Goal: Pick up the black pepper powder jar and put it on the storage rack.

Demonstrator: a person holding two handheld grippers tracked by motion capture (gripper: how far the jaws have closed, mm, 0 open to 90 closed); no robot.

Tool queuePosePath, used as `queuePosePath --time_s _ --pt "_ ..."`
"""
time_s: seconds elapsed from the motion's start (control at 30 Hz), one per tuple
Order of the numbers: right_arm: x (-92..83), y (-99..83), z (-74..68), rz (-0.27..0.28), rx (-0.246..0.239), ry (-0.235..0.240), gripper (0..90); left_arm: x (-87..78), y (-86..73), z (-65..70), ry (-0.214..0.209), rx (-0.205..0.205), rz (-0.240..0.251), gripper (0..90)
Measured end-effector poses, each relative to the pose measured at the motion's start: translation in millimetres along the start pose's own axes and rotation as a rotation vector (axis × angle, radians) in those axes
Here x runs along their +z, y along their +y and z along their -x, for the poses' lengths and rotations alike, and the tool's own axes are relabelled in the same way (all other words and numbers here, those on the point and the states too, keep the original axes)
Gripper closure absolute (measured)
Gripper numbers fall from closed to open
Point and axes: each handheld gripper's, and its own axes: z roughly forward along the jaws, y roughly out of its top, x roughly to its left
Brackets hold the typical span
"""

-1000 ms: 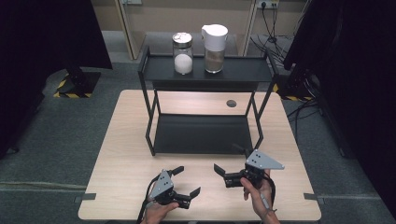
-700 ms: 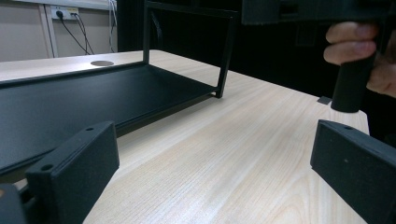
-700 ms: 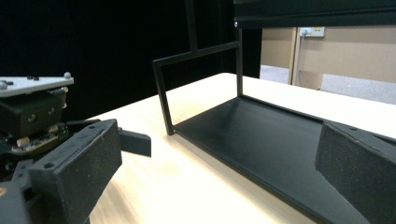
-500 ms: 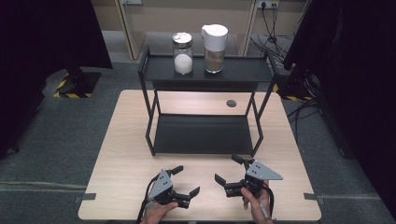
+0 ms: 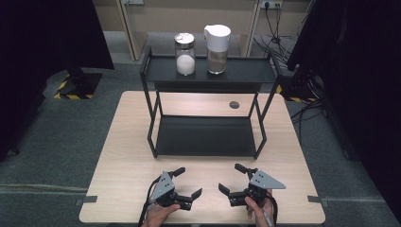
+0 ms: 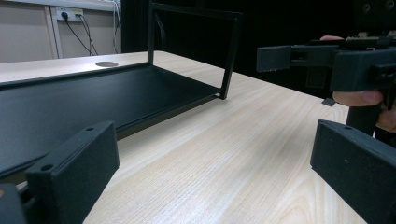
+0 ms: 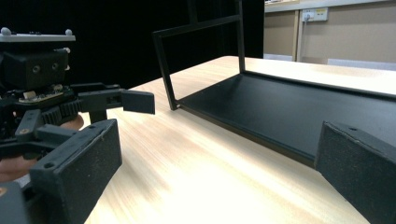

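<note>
The black rack (image 5: 206,135) is seen standing on the pale wooden surface (image 5: 118,156), nearest to both hand-held grippers, with its lower shelf low over the wood and its upper shelf raised on thin black legs. Nothing is gripped or touched by either tool.

The left hand-held gripper (image 5: 186,182) is held over the near edge of the surface, just in front of the rack, with its 2 jaws spread wide and nothing between them. In the left gripper view its jaws (image 6: 210,172) are seen far apart, with bare wood between them and the lower shelf (image 6: 93,100) running off beyond.

The right hand-held gripper (image 5: 231,178) is held beside it, a short gap apart, likewise spread wide and empty. The 2 tools are turned towards each other. In the right gripper view its own jaws (image 7: 219,172) are seen wide apart, with the rack's corner post (image 7: 166,70) ahead and the left tool (image 7: 70,100) off to one side.

On the upper shelf 2 containers are set side by side: a glass jar (image 5: 185,54) with white contents and a taller jug (image 5: 217,42) with a white lid. A small dark round hole (image 5: 234,105) is seen in the surface behind the rack.
</note>
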Motion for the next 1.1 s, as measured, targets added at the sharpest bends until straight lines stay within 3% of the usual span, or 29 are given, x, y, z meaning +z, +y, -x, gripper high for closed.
queuePosePath --time_s 1.1 --pt "-7.4 -13.1 1.0 -0.021 0.033 -0.010 1.1 -1.0 -0.3 -1.5 -0.005 -0.016 -0.001 0.4"
